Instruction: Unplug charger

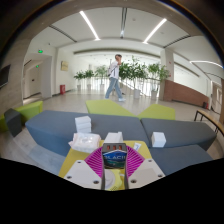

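I am holding the hand-held gripper (114, 166) level and pointing straight ahead, its magenta pads (96, 162) pinching a dark charger (114, 155) between them. Beyond the fingers a grey sofa (50, 130) is carrying white boxes (83, 125), and a person (117, 76) is walking past the plants (135, 72).

Public lobby or atrium: ceiling light strips (92, 25) at 12 o'clock, potted plants (130, 72), grey sofa (60, 128), person (116, 76) walking through.
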Tool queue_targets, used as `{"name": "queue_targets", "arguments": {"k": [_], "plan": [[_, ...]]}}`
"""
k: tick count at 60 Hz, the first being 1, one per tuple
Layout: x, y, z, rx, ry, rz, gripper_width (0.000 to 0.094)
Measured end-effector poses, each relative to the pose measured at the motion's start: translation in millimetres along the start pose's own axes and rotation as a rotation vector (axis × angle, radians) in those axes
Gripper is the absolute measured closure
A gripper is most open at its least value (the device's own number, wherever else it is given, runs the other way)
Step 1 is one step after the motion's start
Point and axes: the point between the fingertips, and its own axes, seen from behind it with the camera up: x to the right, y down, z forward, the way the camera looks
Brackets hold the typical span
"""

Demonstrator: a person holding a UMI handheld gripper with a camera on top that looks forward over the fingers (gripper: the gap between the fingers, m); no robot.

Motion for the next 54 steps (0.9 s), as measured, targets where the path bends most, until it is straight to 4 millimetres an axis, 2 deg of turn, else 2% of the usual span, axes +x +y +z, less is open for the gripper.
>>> {"name": "queue_targets", "arguments": {"k": [8, 14, 19, 25, 36, 41, 48, 50, 54], "plan": [[20.8, 73.1, -17.9, -0.128, 0.019, 0.001, 0.0656], [32.1, 127.5, -19.4, -0.238, 0.035, -0.003, 0.0635], [40.9, 157.9, -11.0, -0.296, 0.044, 0.021, 0.0624], [52.2, 177.0, 3.5, -0.336, 0.061, 0.026, 0.0603], [56.8, 165.0, 9.8, -0.326, 0.039, 0.019, 0.0511], [56.4, 153.6, 7.1, -0.317, 0.011, 0.015, 0.0395], [57.6, 148.3, -3.4, -0.338, -0.010, 0.042, 0.0160], [58.9, 144.6, -3.6, -0.338, -0.011, 0.051, 0.0121], [57.8, 135.1, -12.9, -0.319, -0.018, 0.061, 0.0115]]}}
